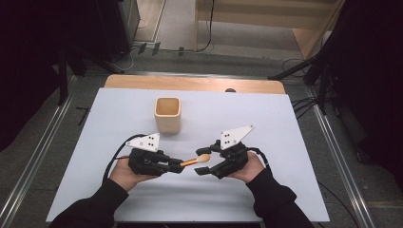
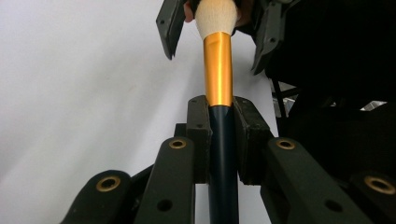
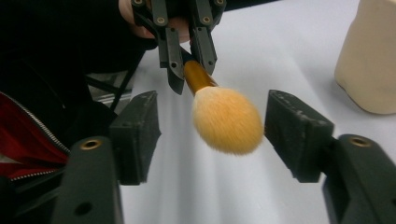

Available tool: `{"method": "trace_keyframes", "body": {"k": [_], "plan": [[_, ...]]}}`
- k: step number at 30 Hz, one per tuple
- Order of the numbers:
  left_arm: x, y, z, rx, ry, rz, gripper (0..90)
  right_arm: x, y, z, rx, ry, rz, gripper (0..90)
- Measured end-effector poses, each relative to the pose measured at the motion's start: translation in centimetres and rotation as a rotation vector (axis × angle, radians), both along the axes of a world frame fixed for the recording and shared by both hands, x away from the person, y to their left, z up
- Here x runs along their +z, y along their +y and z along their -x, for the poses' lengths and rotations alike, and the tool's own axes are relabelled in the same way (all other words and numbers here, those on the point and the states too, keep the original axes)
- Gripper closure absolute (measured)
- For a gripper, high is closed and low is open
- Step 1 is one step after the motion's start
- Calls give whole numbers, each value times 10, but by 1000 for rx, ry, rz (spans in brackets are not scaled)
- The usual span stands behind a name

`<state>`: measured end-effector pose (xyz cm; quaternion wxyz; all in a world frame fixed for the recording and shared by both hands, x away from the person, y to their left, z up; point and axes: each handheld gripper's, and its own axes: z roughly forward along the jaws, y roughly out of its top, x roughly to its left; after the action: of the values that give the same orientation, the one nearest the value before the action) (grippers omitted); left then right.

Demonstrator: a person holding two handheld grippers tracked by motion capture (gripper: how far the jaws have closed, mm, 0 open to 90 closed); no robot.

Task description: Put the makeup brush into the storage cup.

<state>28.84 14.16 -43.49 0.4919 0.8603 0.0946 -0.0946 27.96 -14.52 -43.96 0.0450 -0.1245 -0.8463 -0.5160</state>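
A makeup brush [image 1: 196, 160] with a dark handle, a gold-orange ferrule [image 2: 218, 70] and a pale fluffy head [image 3: 227, 120] is held level above the white table. My left gripper [image 1: 177, 165] is shut on the brush's dark handle [image 2: 222, 154]. My right gripper [image 1: 205, 160] is open, and the brush head sits between its two jaws without either pad touching it. In the right gripper view the left gripper [image 3: 187, 60] clamps the brush just behind the ferrule.
A cream square cup [image 1: 167, 114] stands upright behind the grippers, at the table's middle; its side is at the right of the right gripper view [image 3: 369, 60]. The white table top [image 1: 266, 114] has a wooden strip [image 1: 190, 83] along its far edge.
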Motion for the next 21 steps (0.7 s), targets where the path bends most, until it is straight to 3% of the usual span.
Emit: {"method": "trace_keyframes", "body": {"k": [4, 9, 15, 21], "plan": [[-1, -1, -1, -14, 4, 16, 795, 0, 2, -1, 6, 15, -3, 475], [-2, -1, -3, -20, 4, 15, 795, 0, 5, -2, 20, 33, -27, 593], [-3, -1, -2, -39, 8, 9, 795, 1, 9, -3, 39, 37, -20, 706], [-3, -1, -3, -51, 19, 22, 794, 1, 9, -3, 63, 43, -23, 754]]}}
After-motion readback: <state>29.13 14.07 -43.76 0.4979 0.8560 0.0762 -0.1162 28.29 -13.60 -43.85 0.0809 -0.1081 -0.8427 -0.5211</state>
